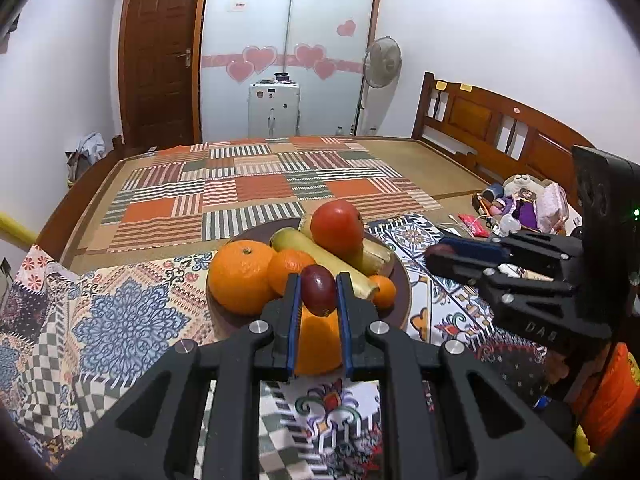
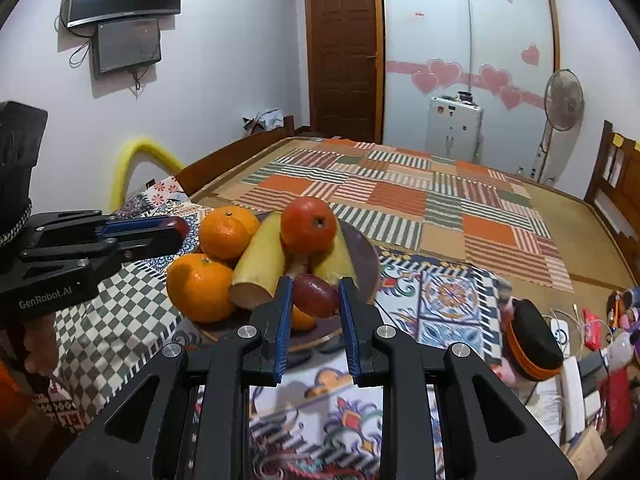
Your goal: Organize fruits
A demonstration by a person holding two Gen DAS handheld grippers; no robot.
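A: Left wrist view: where does the fruit lie relative to each claw?
B: On the patterned cloth [image 1: 120, 320] a brown plate [image 1: 402, 292] carries oranges [image 1: 240, 276], yellow banana pieces [image 1: 336, 264] and a red fruit [image 1: 337, 230]. The left claw [image 1: 318, 294] is clamped on a dark red plum [image 1: 318, 290], raised in front of the plate.
A: And the right wrist view?
B: The right claw [image 2: 315, 296] grips a second dark red plum [image 2: 316, 295] between its blue pads [image 2: 285, 320], at the plate's near edge.
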